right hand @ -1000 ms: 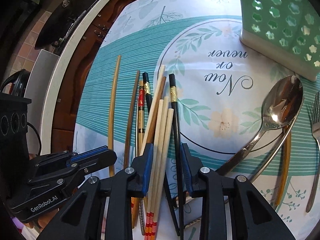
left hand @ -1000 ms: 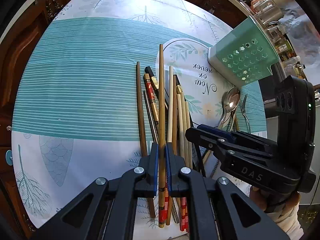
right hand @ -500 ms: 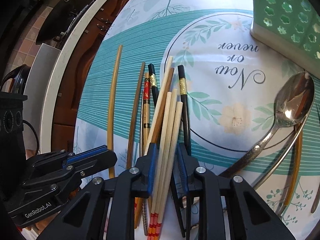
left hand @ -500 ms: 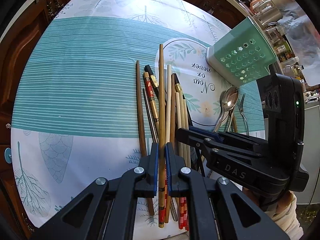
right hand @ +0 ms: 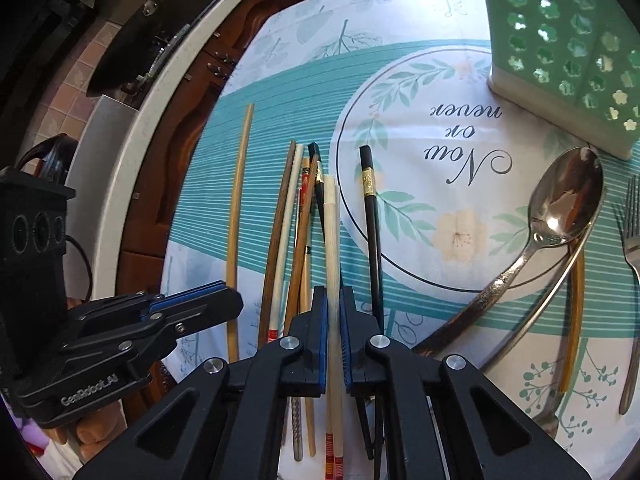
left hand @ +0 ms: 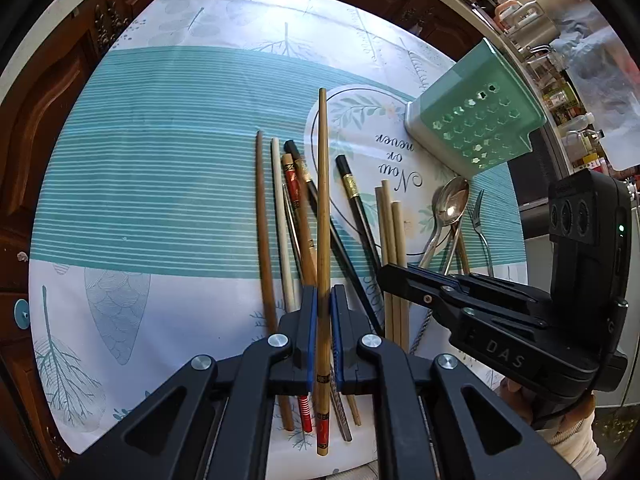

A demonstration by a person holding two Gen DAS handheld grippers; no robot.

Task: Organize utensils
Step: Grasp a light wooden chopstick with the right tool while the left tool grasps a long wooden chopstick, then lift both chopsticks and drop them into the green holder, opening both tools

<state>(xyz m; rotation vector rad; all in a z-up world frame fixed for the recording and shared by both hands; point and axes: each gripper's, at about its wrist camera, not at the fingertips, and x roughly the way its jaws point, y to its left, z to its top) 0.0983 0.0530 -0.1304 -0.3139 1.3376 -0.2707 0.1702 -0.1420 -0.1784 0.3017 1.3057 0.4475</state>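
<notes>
Right wrist view: tablecloth (right hand: pixel 280 52) reads "Now or never".

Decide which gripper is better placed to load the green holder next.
Right, probably: the right gripper grips pale chopsticks with the green utensil holder nearer; the left gripper, clamping one bamboo chopstick, sits farther away.

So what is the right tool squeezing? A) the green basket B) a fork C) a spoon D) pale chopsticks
D: in the right wrist view the right tool is shut on pale chopsticks, while the spoon lies off to the side.
</notes>
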